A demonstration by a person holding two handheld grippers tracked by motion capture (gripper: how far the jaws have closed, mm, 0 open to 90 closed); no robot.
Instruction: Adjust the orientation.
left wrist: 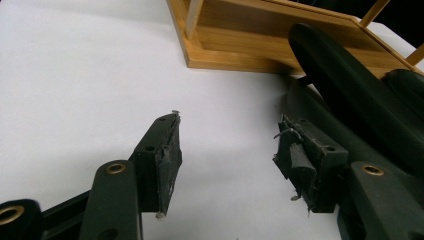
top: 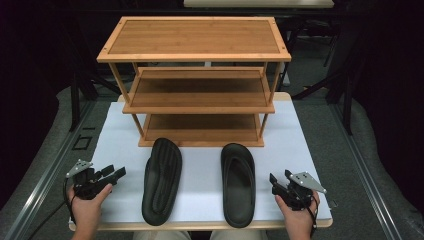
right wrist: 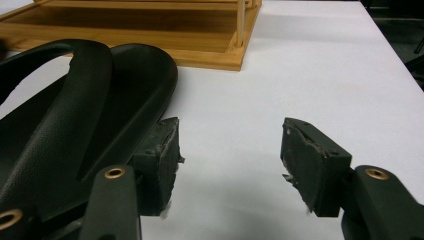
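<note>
A three-tier bamboo shoe rack (top: pixel 195 45) stood at the back of the white-topped desk (top: pixel 300 150). Before it lay two matte black rubber slippers: the left slipper (top: pixel 161 180) sole-up, showing ribbed tread, the right slipper (top: pixel 238 182) strap-up. The left gripper (top: pixel 111 174) and right gripper (top: pixel 278 181) rested outside them, jaws spread apart and empty.

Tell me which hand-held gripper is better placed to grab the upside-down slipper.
Left. The left hand-held gripper sits open right beside the upside-down slipper; the right hand-held gripper is beside the upright slipper.
</note>
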